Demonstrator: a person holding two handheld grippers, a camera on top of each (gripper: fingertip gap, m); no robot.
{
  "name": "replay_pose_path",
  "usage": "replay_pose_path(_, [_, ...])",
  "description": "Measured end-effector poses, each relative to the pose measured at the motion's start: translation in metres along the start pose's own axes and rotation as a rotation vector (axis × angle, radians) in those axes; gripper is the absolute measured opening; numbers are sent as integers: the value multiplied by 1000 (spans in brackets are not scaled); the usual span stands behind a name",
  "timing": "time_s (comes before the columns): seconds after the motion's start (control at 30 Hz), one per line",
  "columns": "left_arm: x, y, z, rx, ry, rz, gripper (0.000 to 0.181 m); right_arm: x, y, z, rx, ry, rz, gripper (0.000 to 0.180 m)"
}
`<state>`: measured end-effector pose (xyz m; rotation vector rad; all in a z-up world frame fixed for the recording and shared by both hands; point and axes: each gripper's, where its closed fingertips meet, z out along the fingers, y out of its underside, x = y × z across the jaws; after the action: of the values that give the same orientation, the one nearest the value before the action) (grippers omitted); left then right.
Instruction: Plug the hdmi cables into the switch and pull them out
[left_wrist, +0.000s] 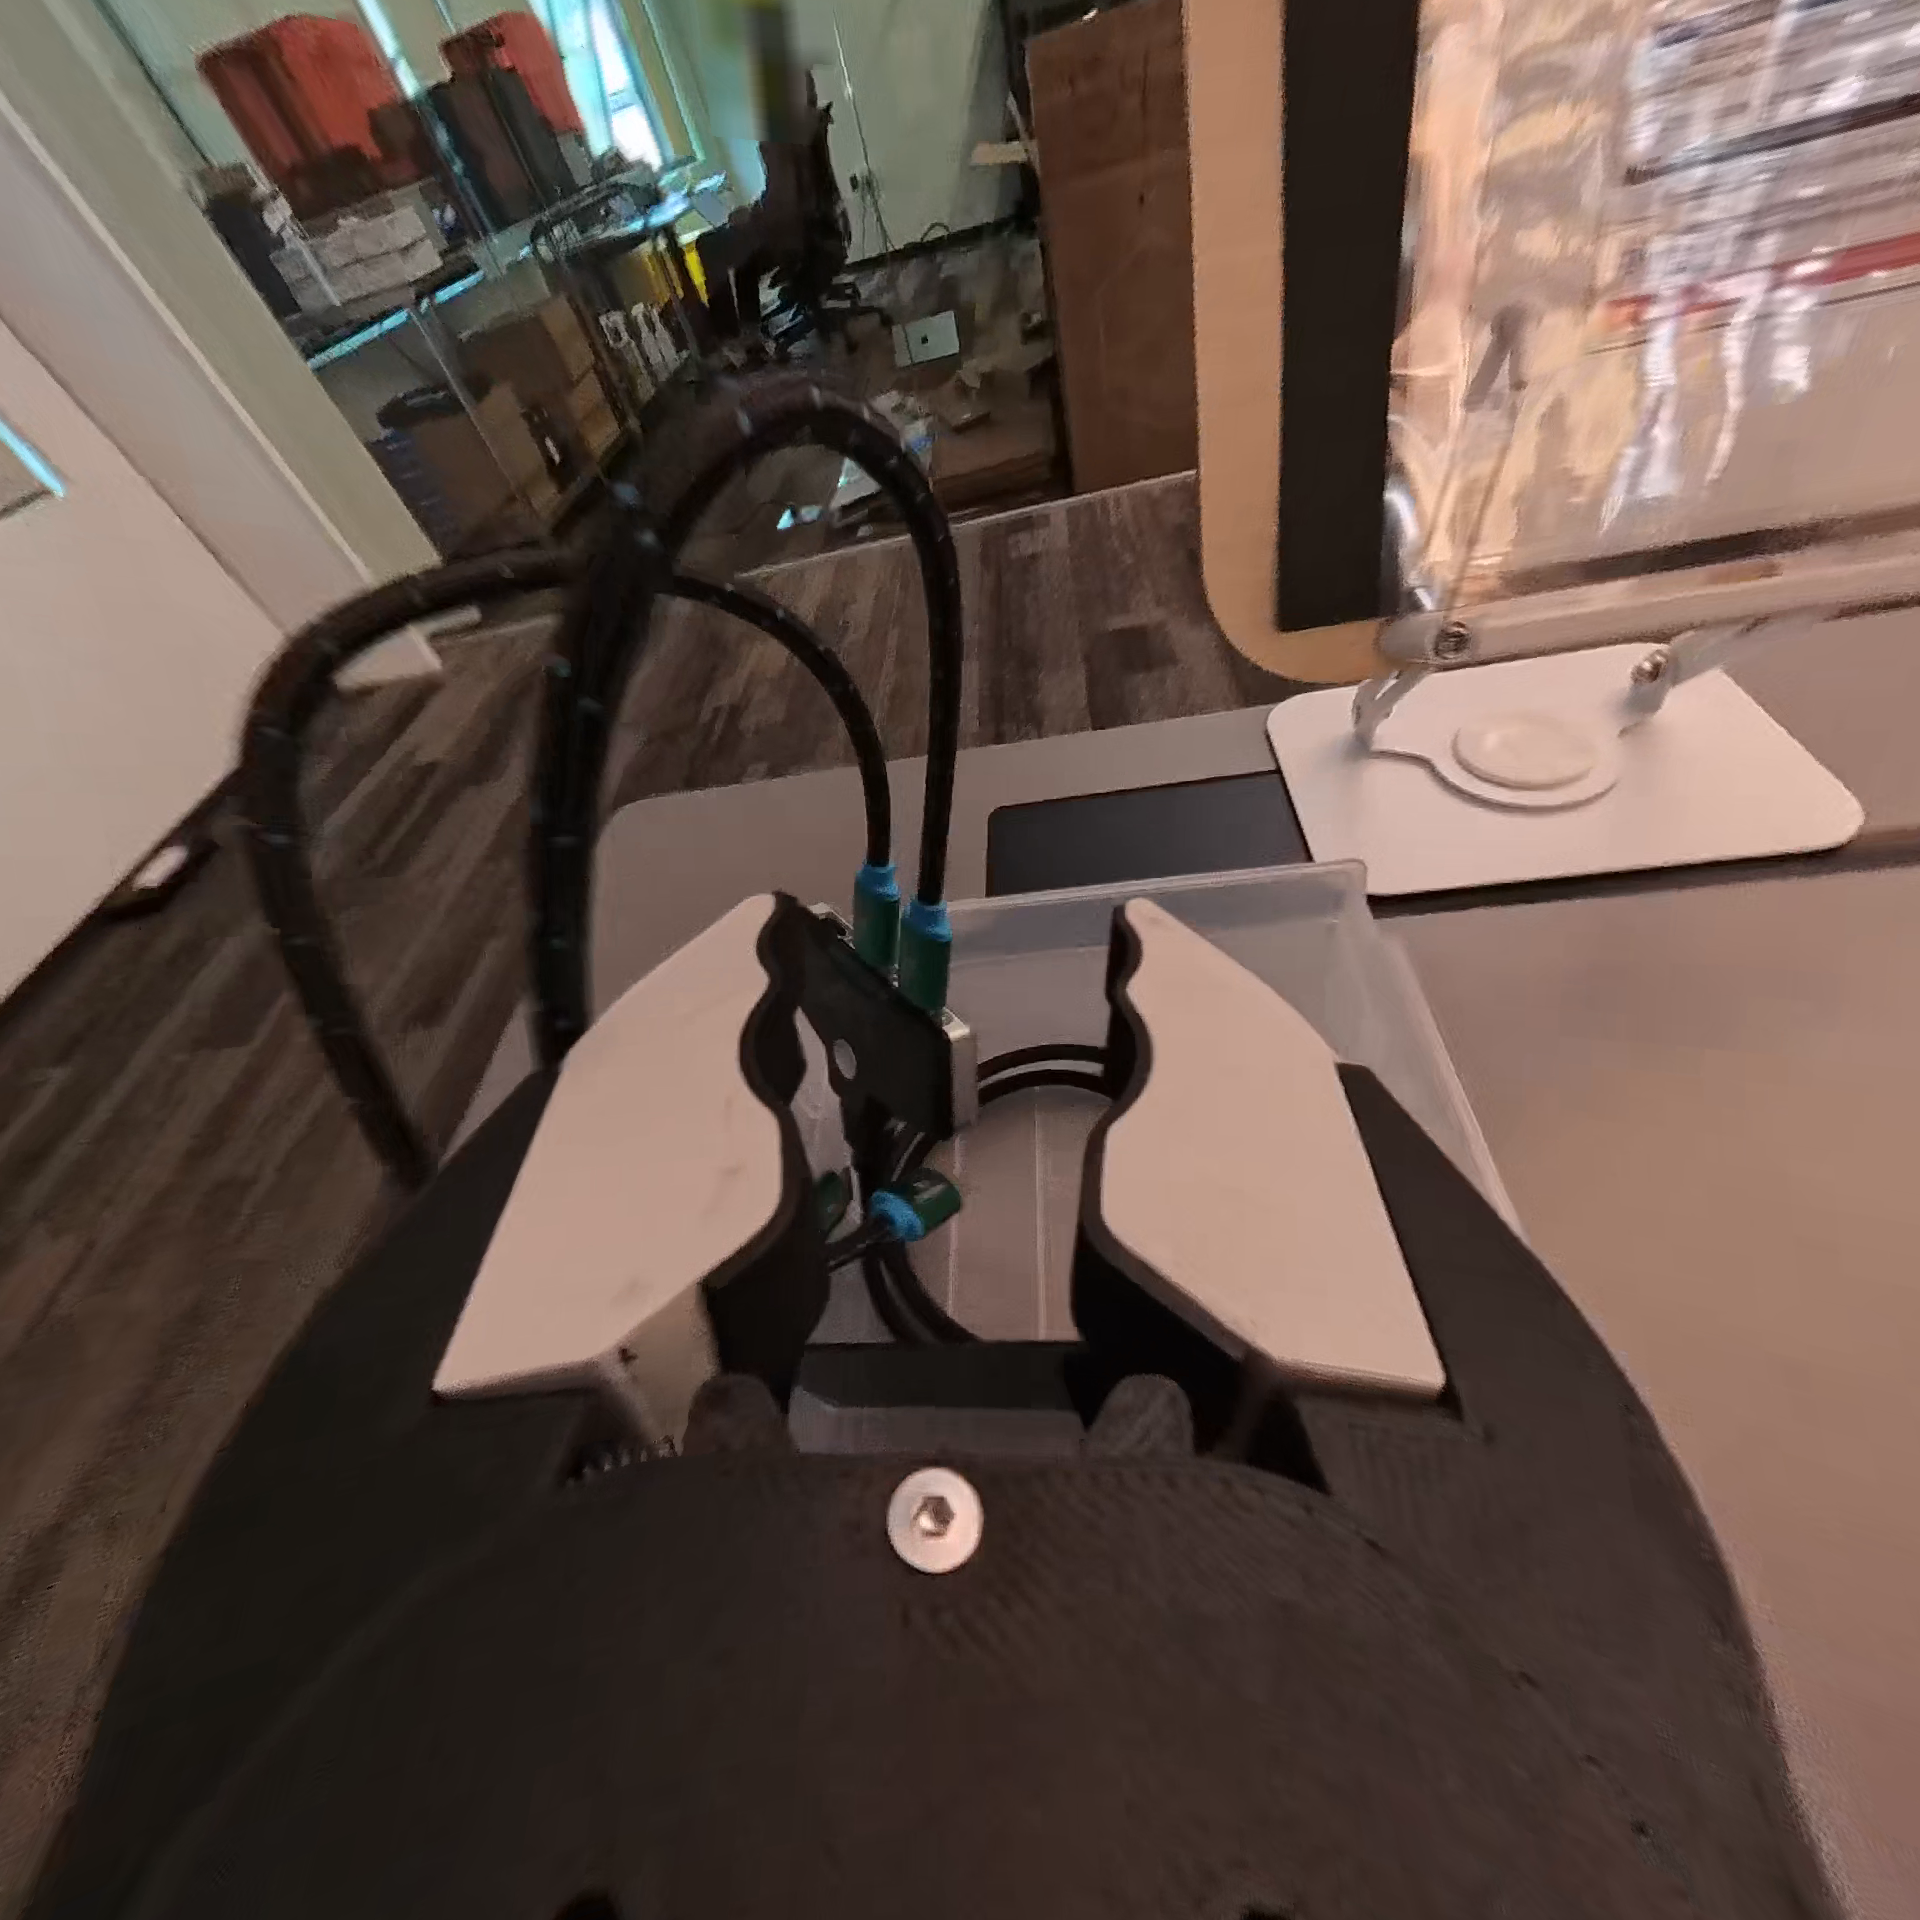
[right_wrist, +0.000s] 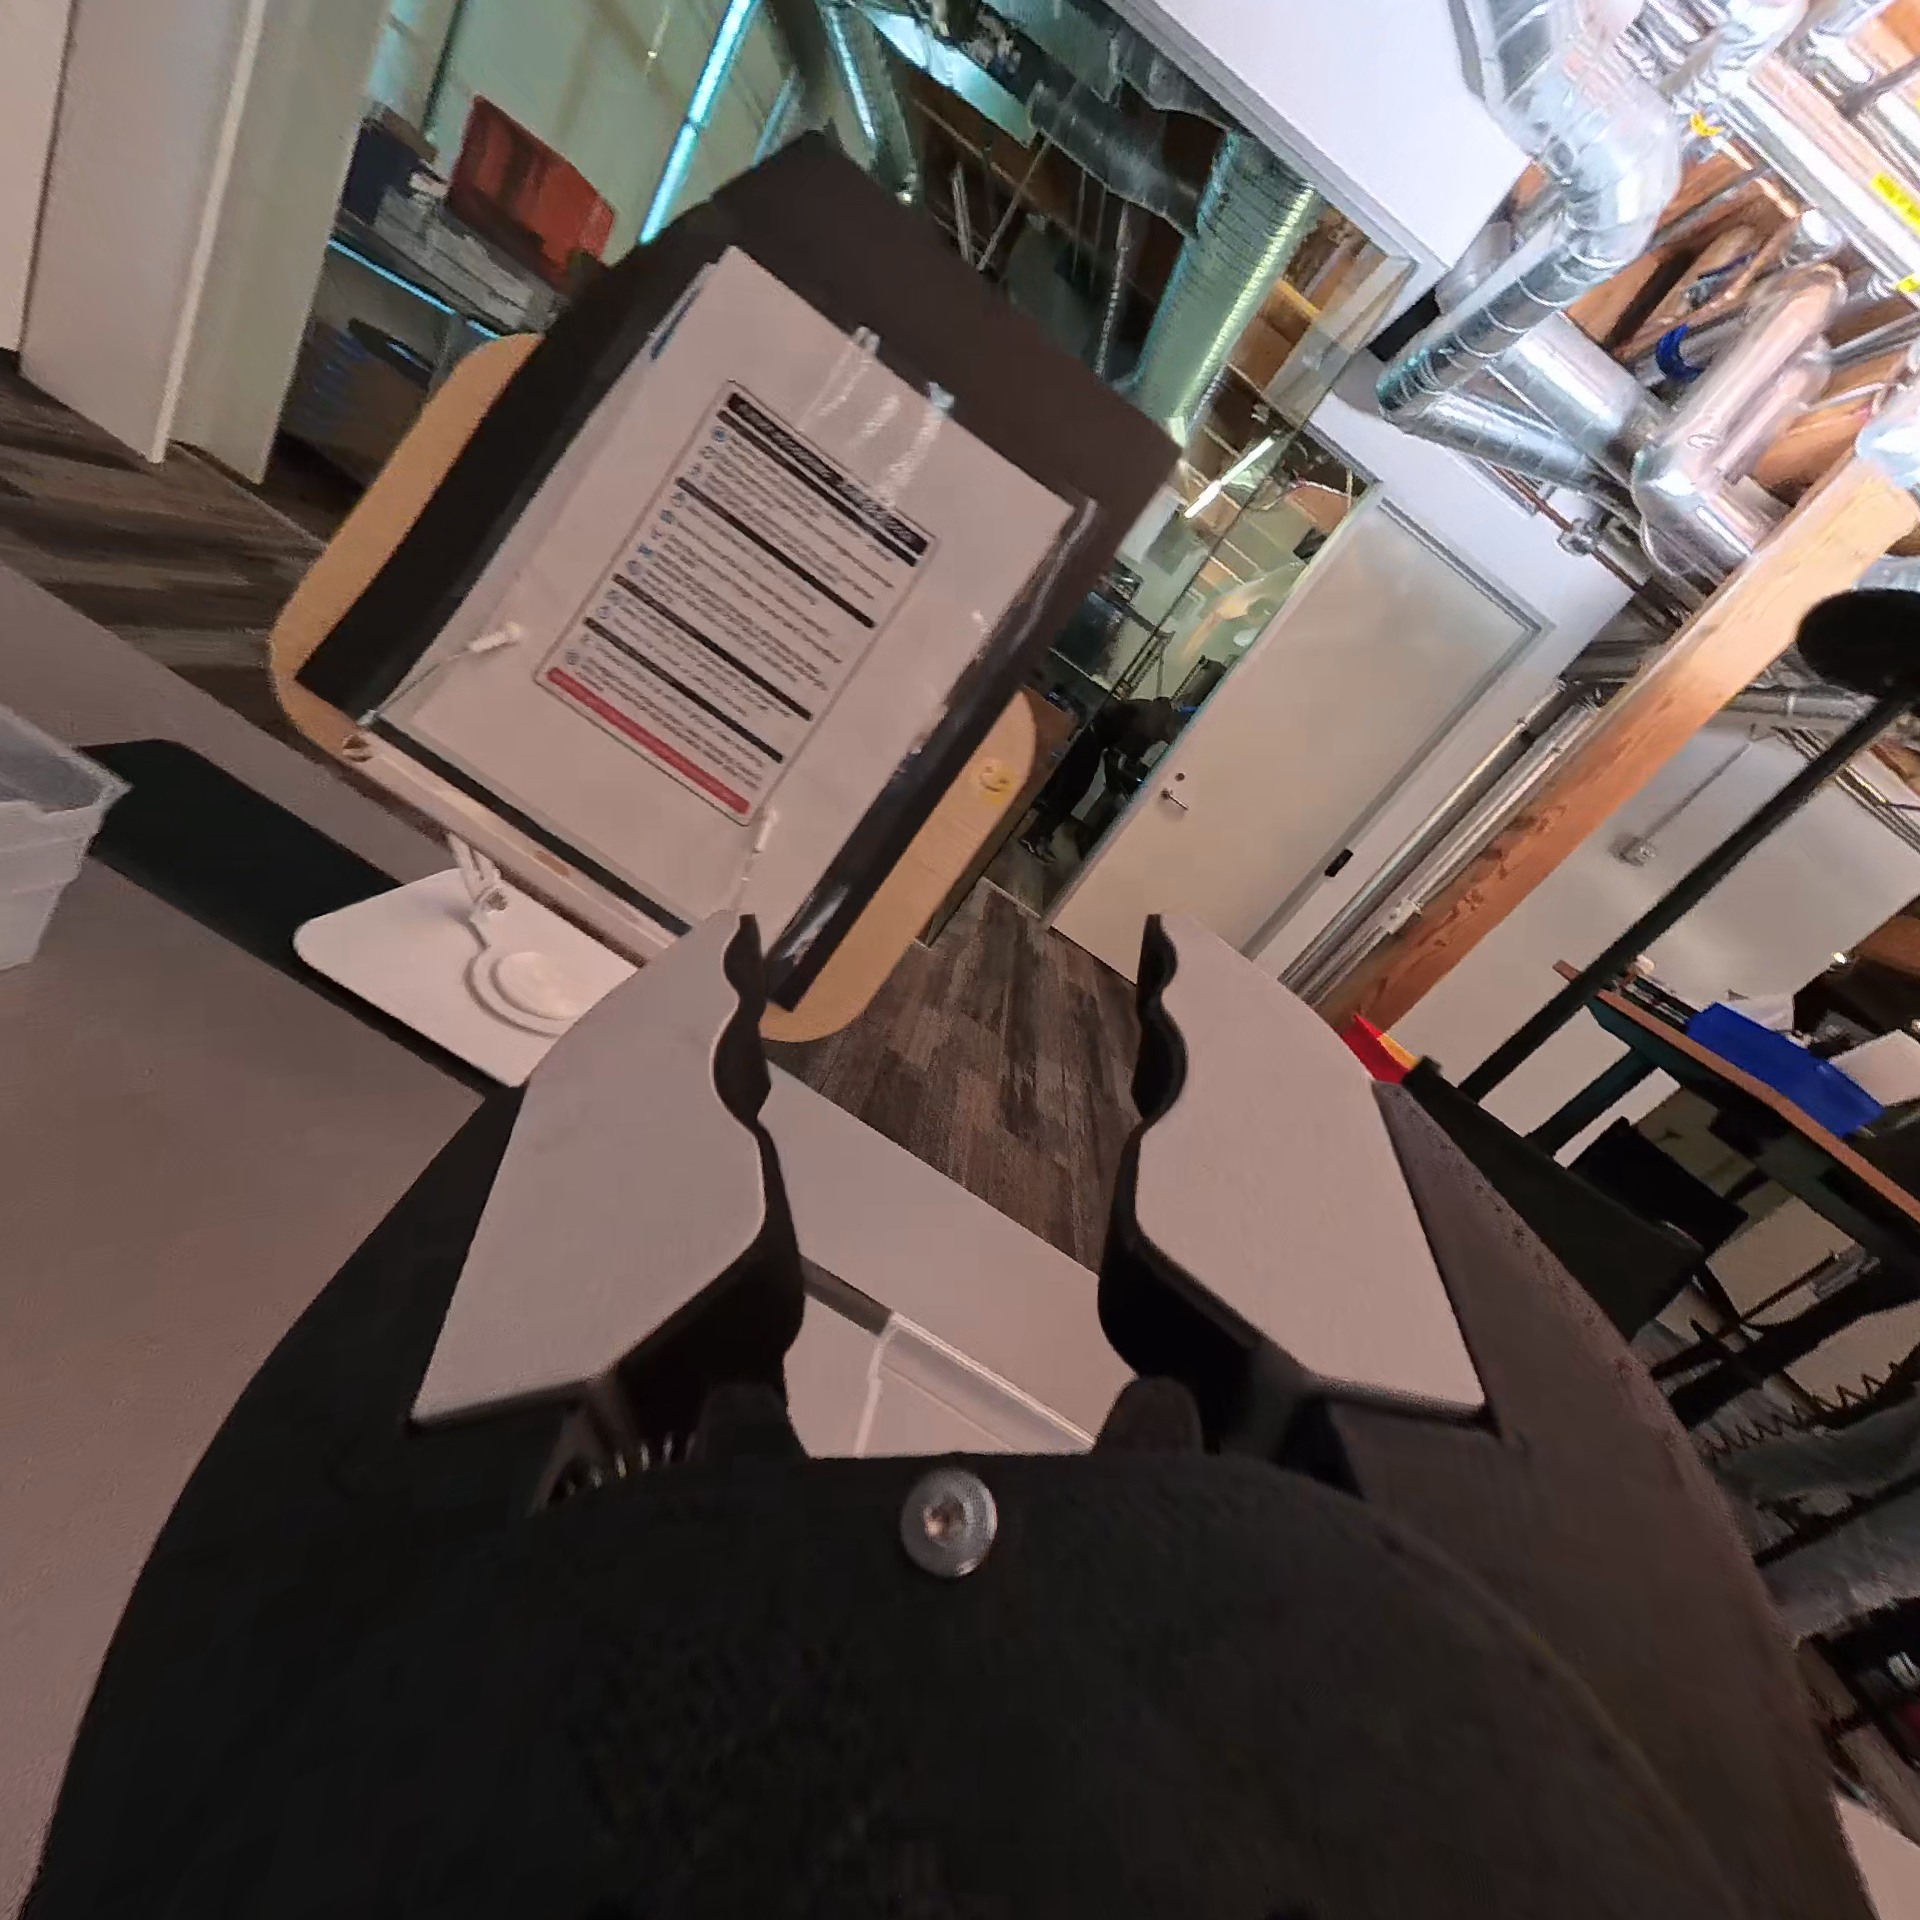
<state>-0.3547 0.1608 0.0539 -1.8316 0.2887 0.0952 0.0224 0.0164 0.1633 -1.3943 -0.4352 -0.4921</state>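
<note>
Left wrist view: the left gripper (left_wrist: 945, 925) is spread wide, jaws well apart, nothing clamped. Between them, close against the left finger (left_wrist: 665, 1132), sits the switch (left_wrist: 883, 1023), a slim black-and-silver box over a clear plastic bin (left_wrist: 1340, 935) on the grey table (left_wrist: 1662, 1143). Its long axis runs diagonally, far-left to near-right. Two teal plugs (left_wrist: 899, 930) stand upright in its far edge, braided hdmi cables (left_wrist: 831, 665) arching up and left; more teal plugs (left_wrist: 904, 1210) lie below. Open gap toward the right finger. Right wrist view: right gripper (right_wrist: 951, 940) also open, empty, aimed past the table edge at a sign stand (right_wrist: 727, 592).
</note>
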Motion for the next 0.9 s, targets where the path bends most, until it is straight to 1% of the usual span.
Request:
replay_pose_path(0.1, [-1, 27, 28, -117, -75, -22, 71, -17, -2, 2, 3, -33, -21, 70])
replay_pose_path(0.2, [-5, 53, 51, -177, -158, 29, 74, -23, -4, 2, 7, -30, -10, 73])
replay_pose_path(0.23, [-7, 61, 57, -194, -182, 41, 78, -24, -5, 1, 14, -24, 5, 74])
replay_pose_path(0.3, [-12, 73, 65, -216, -222, 36, 78, -26, -9, 0, 37, -14, 36, 77])
replay_pose_path(0.47, [-24, 79, 69, -162, -306, 79, 68, -37, -15, -1, 61, -17, 26, 79])
replay_pose_path(0.77, [-20, 96, 77, -215, -274, 86, 61, -40, -14, -1, 43, -47, 14, 78])
replay_pose_path(0.83, [-20, 102, 79, -230, -272, 76, 49, -37, -14, -2, 45, -46, 19, 78])
replay_pose_path(0.87, [-22, 106, 79, -230, -277, 53, 34, -36, -14, -2, 45, -46, 21, 78])
replay_pose_path(0.9, [-23, 107, 80, -223, -265, 29, 31, -35, -14, -2, 44, -46, 24, 78])
